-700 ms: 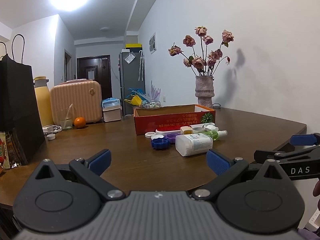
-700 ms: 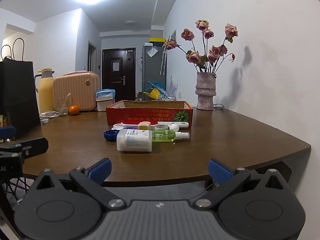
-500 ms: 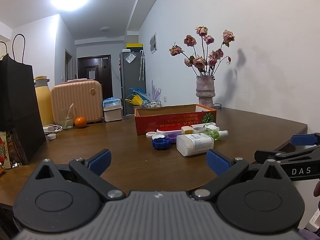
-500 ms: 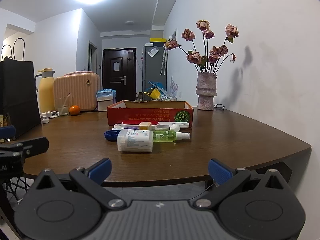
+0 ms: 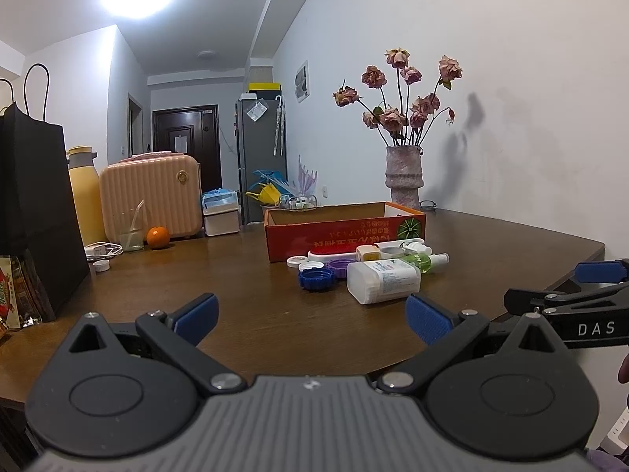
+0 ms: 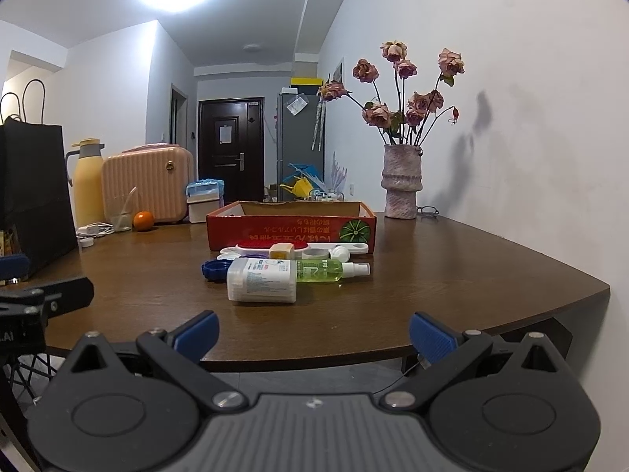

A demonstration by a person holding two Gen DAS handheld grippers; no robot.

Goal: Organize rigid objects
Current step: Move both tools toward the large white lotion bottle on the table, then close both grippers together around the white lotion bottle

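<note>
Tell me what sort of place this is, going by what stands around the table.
Most likely a lived-in flat, in its dining area by an entry hall. A brown wooden table holds a rough stone-grey vase of dried pink roses; behind stand a grey fridge, a dark front door and a ribbed peach suitcase.

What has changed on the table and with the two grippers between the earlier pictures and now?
Nothing visibly changed: both grippers, left and right, hang open and empty short of the white bottle, which lies untouched before the red box.
</note>
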